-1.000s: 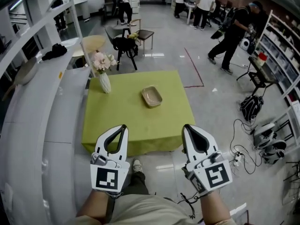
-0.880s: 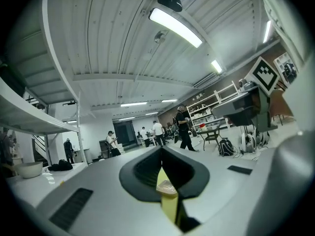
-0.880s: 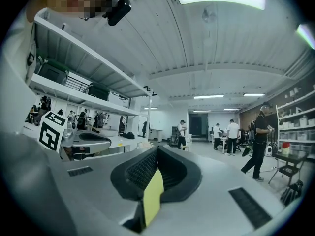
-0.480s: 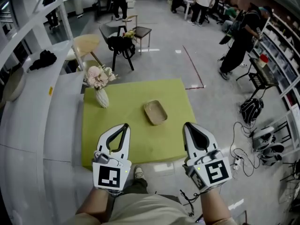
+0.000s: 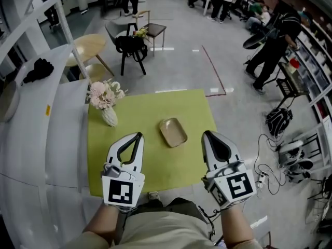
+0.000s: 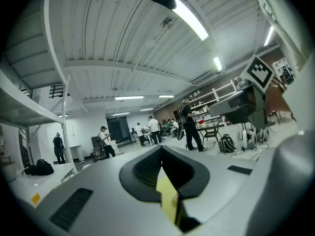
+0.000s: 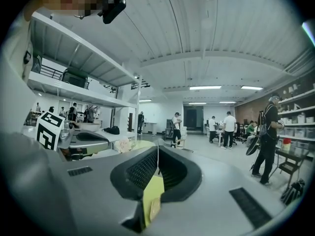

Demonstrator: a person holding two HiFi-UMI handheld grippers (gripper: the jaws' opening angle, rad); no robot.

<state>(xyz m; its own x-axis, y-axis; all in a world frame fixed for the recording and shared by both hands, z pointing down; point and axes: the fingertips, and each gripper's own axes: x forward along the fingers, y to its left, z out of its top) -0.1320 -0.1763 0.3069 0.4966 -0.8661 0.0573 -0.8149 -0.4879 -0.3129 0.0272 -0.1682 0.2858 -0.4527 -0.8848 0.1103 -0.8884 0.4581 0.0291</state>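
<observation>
Tan tray (image 5: pixel 173 132) between left gripper (image 5: pixel 136 137) and right gripper (image 5: pixel 206 134), untouched (jaws together)

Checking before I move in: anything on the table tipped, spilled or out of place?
Nothing stands out. The flower vase stands upright at the left of the green table, the tan tray lies flat near the middle, and nothing is spilled. The left gripper and right gripper are shut, empty.
</observation>
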